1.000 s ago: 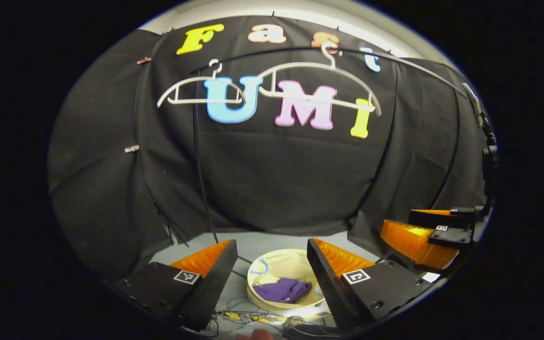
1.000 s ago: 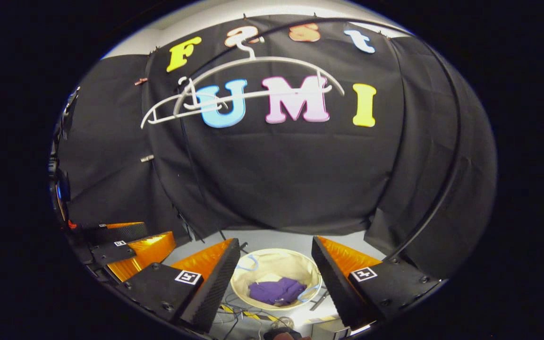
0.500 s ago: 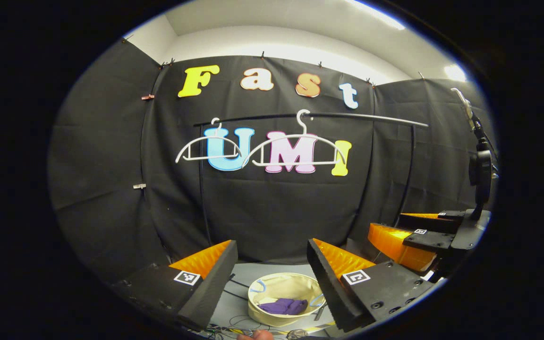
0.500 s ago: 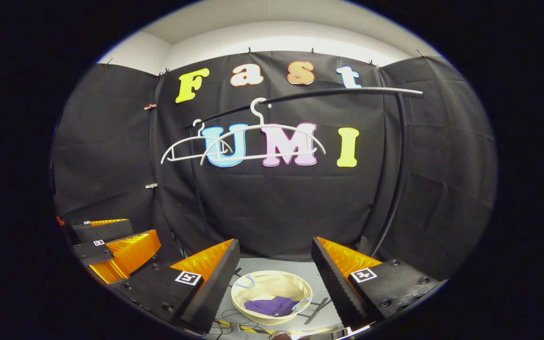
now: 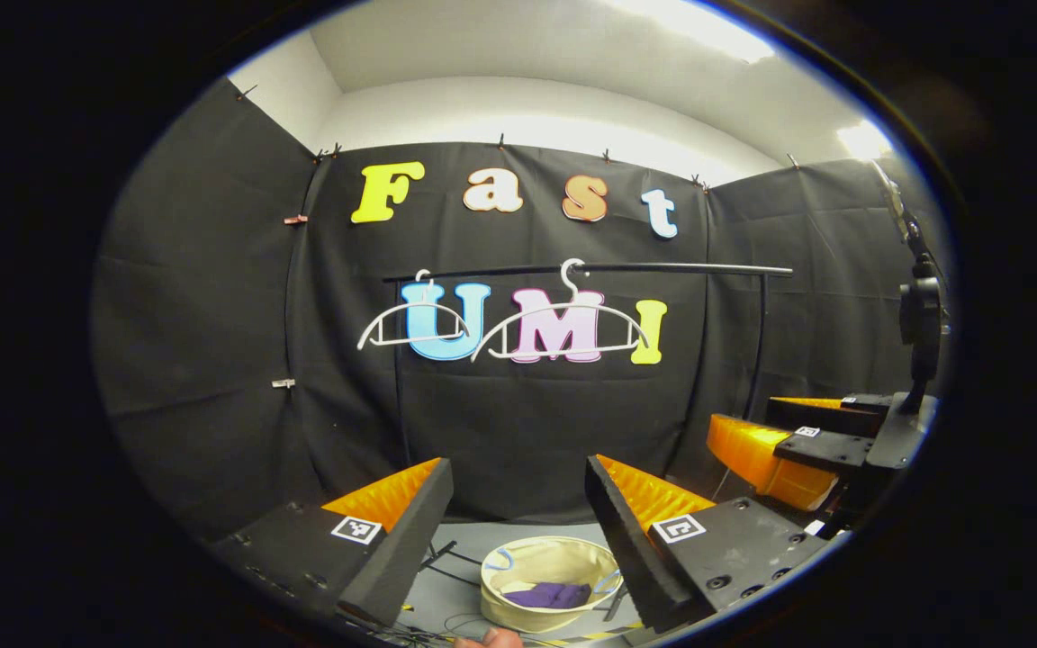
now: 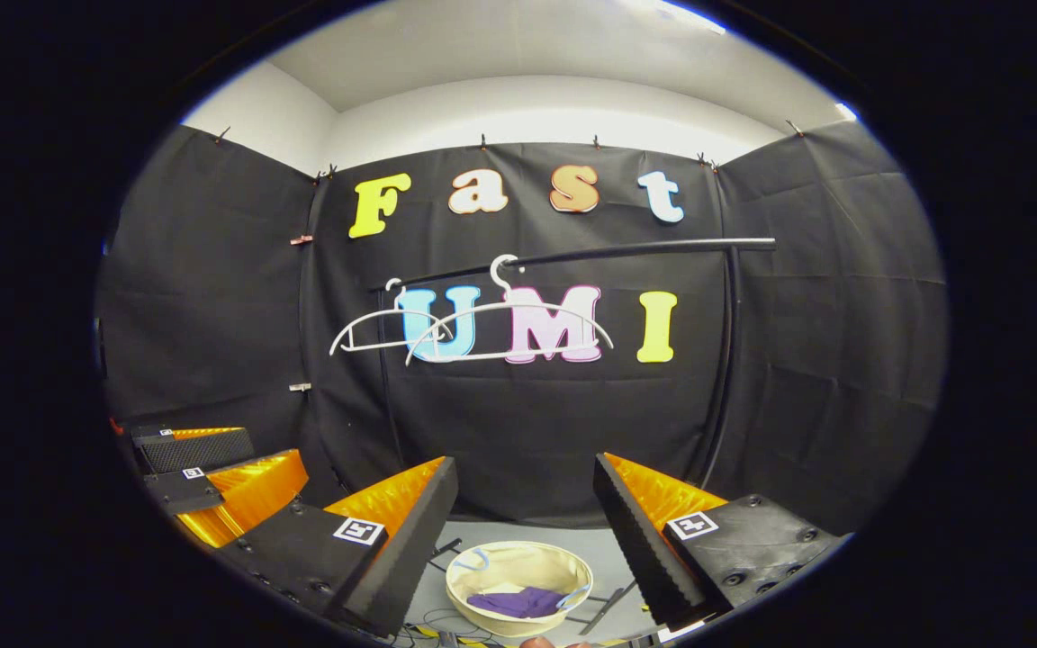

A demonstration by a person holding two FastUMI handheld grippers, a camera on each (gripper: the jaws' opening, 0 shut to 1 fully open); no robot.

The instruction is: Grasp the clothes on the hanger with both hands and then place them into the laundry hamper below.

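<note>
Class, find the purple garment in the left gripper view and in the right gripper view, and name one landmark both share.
Left gripper view: purple garment lies inside the cream laundry hamper, bottom centre.
Right gripper view: purple garment in the same hamper, bottom centre.
Shared landmark: the larger white hanger on the black rail.

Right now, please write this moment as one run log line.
left claw: open, empty | right claw: open, empty | purple clothes: in hamper | hangers: bare

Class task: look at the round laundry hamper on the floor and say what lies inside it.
Inside the laundry hamper lies a crumpled purple garment on its pale lining. The near wall hides the hamper's bottom, so anything beneath the garment cannot be seen.
</note>
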